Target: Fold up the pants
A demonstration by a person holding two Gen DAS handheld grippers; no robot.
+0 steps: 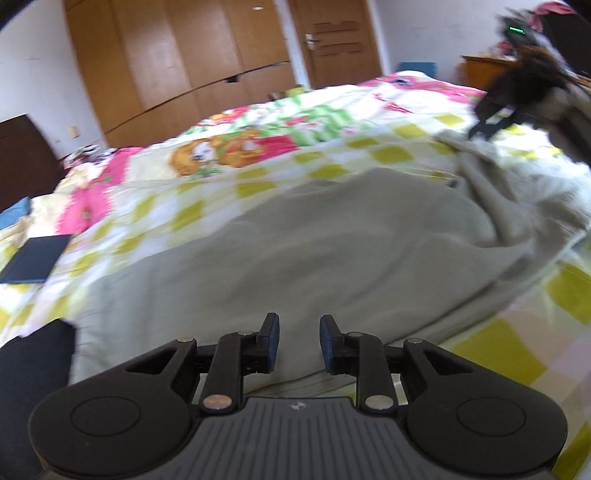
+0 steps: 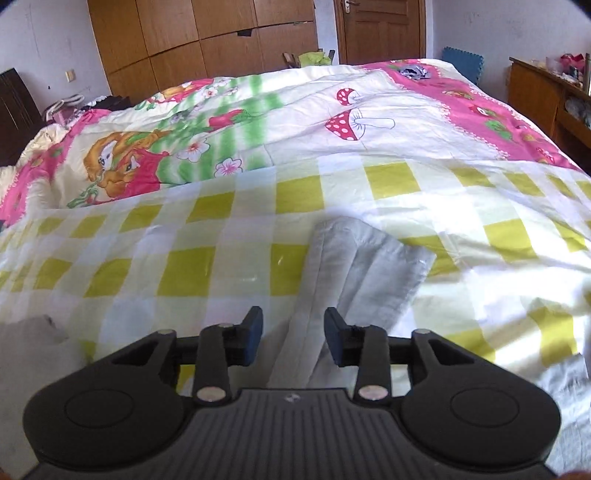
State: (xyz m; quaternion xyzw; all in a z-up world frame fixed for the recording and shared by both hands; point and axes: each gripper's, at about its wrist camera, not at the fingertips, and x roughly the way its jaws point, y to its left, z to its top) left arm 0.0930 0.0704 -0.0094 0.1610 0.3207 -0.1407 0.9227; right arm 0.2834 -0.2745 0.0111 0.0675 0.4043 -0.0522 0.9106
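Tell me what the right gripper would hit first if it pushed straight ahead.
Most likely the grey pants leg lying just beyond the open right gripper, on the checkered sheet; depth is uncertain.

A sunlit bedroom: a bed [image 2: 258,266] with a yellow-checked sheet and cartoon quilt [image 2: 295,122], wooden wardrobes [image 2: 207,40] and door [image 2: 384,29] along the far white wall.
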